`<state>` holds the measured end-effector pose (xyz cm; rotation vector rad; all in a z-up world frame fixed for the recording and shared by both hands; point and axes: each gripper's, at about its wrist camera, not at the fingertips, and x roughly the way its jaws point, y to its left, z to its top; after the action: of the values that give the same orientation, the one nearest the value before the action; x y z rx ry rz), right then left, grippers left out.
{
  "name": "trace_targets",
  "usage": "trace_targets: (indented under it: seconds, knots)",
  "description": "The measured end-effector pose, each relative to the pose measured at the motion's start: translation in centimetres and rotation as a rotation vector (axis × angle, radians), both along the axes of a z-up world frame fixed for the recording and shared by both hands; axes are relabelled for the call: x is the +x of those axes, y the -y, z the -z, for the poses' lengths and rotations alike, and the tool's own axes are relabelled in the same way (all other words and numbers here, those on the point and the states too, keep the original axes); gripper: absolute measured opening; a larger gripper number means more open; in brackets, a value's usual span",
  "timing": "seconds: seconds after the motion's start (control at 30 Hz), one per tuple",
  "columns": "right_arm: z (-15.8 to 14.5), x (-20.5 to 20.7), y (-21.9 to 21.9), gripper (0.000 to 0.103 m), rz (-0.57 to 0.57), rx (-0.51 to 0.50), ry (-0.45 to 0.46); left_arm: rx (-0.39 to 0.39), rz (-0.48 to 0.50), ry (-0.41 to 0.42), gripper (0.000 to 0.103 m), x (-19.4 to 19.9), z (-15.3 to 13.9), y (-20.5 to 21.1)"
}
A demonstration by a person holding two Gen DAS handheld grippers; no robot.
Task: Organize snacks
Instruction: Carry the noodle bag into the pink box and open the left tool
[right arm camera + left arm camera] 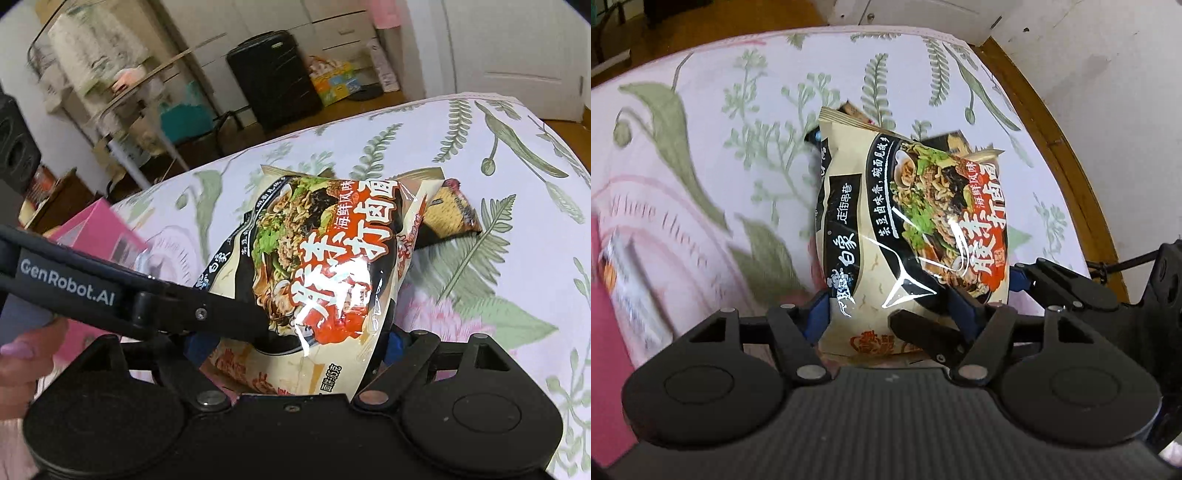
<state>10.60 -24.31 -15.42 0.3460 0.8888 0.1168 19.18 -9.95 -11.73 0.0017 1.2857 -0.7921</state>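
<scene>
A beige and black instant noodle packet [908,221] hangs tilted above the floral bedspread [738,110]. My left gripper [886,314] is shut on its lower part, with blue pads against both sides. In the right wrist view the same packet [325,266] fills the span of my right gripper [295,339], which is shut on its bottom edge. The left gripper's black finger [221,317] crosses in from the left onto the packet's face. Fingers [1071,291] of the right gripper show at the packet's lower right corner. Behind the held packet a darker snack packet [454,214] lies on the bedspread.
A pink box [96,232] stands at the left edge of the bed, with a blurred packet [624,280] beside it. A person's thumb [18,350] shows at the lower left. Beyond the bed are a black suitcase [273,81], a rack and wooden floor [1071,147].
</scene>
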Motion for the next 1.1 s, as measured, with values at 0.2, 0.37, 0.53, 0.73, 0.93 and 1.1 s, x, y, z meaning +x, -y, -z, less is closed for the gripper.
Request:
trace_targets:
  seconds: [0.2, 0.37, 0.53, 0.73, 0.93, 1.1]
  knots:
    - [-2.3, -3.0, -2.5, 0.090, -0.123, -0.050, -0.015, 0.002, -0.027, -0.056, 0.066, -3.0, -1.7, -2.8]
    - [-5.2, -4.9, -4.6, 0.091, -0.206, -0.110, 0.039, -0.029, -0.064, -0.012, 0.066, -5.7, -4.5, -5.6]
    - [-8.0, -6.6, -6.7, 0.091, -0.280, -0.129, 0.071, -0.034, -0.081, 0.021, 0.067, -8.2, -7.6, -8.3]
    - [-11.0, -8.5, -9.8, 0.090, -0.395, -0.120, 0.091, -0.022, -0.104, 0.049, 0.066, -11.2, -10.7, -12.6]
    - [-13.4, -7.7, -13.4, 0.086, -0.515, -0.110, 0.125, -0.018, -0.175, 0.087, 0.066, -12.5, -13.3, -17.8]
    - [-14.9, -5.3, -16.7, 0.082, -0.589, -0.019, 0.123, -0.006, -0.239, 0.125, 0.066, -12.5, -15.2, -22.7]
